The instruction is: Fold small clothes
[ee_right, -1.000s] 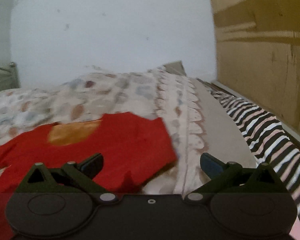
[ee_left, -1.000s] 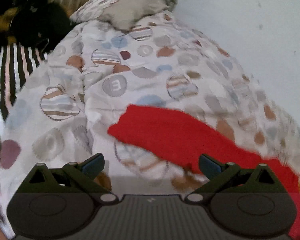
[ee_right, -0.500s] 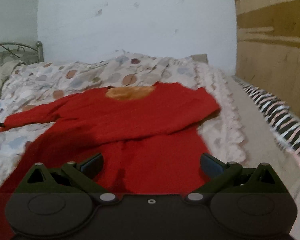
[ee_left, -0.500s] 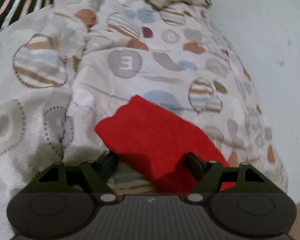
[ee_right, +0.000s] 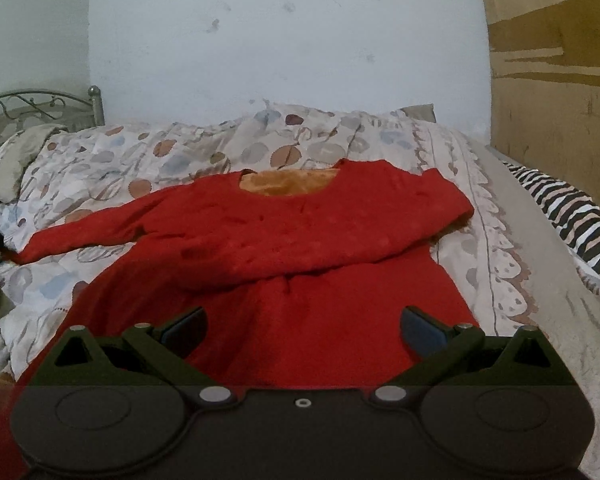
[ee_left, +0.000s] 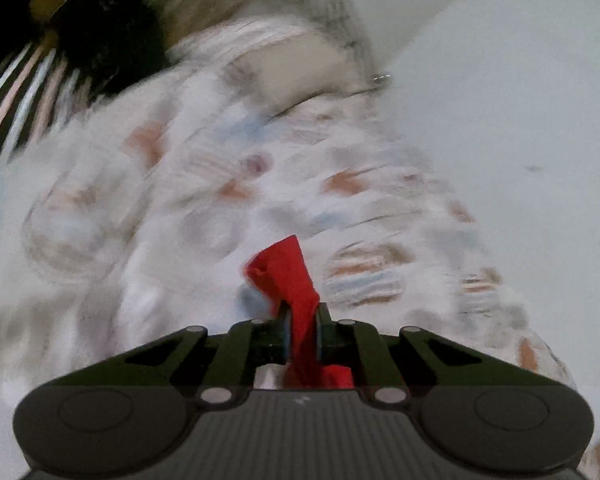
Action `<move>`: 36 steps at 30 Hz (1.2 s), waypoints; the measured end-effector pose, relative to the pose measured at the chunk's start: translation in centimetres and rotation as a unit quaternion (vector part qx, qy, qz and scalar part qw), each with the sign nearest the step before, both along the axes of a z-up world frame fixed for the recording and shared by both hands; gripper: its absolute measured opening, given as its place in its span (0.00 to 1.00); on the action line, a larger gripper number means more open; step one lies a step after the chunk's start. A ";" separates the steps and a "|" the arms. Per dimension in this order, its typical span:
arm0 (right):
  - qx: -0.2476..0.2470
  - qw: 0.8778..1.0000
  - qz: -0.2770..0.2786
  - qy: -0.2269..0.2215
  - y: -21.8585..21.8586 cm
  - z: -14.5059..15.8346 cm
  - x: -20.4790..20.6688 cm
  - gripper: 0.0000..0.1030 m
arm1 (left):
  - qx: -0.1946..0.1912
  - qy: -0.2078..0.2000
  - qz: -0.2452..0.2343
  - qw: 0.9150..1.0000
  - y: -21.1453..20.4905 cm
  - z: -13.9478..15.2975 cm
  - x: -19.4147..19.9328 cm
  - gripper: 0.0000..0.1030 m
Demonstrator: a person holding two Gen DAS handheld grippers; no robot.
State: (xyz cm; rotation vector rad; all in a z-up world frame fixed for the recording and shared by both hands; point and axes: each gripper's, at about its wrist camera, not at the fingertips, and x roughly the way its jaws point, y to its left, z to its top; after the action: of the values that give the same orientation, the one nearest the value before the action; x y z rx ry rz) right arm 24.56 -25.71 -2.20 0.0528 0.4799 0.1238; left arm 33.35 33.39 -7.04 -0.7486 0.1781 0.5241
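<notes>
A red long-sleeved top [ee_right: 300, 236] with an orange lining at the neck [ee_right: 288, 182] lies flat on the bed. Its right sleeve is folded across the chest, and its left sleeve [ee_right: 80, 236] stretches out to the left. In the left wrist view my left gripper [ee_left: 302, 312] is closing its jaws on the red sleeve end [ee_left: 284, 268]. The fabric is pinched between the pads and sticks up past them. My right gripper [ee_right: 302, 322] is open over the lower body of the top, with nothing gripped.
A duvet [ee_right: 180, 152] printed with circles covers the bed, with a pillow [ee_right: 16, 152] and a metal headboard [ee_right: 28, 100] at the left. A black-and-white striped cloth [ee_right: 572, 216] and a brown panel [ee_right: 552, 60] are at the right. The pale wall stands behind.
My left gripper went from wide open to shut on the red sleeve end, and its view is now blurred by motion. My right gripper swung left onto the top, then held still.
</notes>
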 end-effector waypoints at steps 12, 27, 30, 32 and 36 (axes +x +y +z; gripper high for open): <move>0.028 0.998 -0.028 -0.040 -3.6 1.2 -1.7 1.00 | 0.221 -0.177 -0.217 0.934 -15.9 15.2 1.6 0.09; 0.027 0.984 -0.171 -0.043 -11.0 1.4 -5.0 1.00 | 0.286 -0.097 -0.521 0.798 -39.7 6.8 2.6 0.09; 0.031 0.981 -0.187 -0.041 -11.9 1.2 -5.5 1.00 | 0.293 -0.055 -0.548 0.782 -41.3 4.1 2.1 0.10; 0.031 0.980 -0.192 -0.039 -12.3 0.9 -5.5 1.00 | 0.292 -0.035 -0.549 0.782 -41.4 2.7 1.9 0.11; 0.033 0.980 -0.192 -0.033 -12.2 0.4 -5.3 1.00 | 0.277 -0.008 -0.542 0.794 -41.4 2.1 0.9 0.37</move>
State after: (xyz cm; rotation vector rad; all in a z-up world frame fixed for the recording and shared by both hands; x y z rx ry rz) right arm 19.29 -37.90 -1.80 0.2039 0.3916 -0.2372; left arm 34.25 -7.97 -4.93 0.0103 0.3801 -0.5345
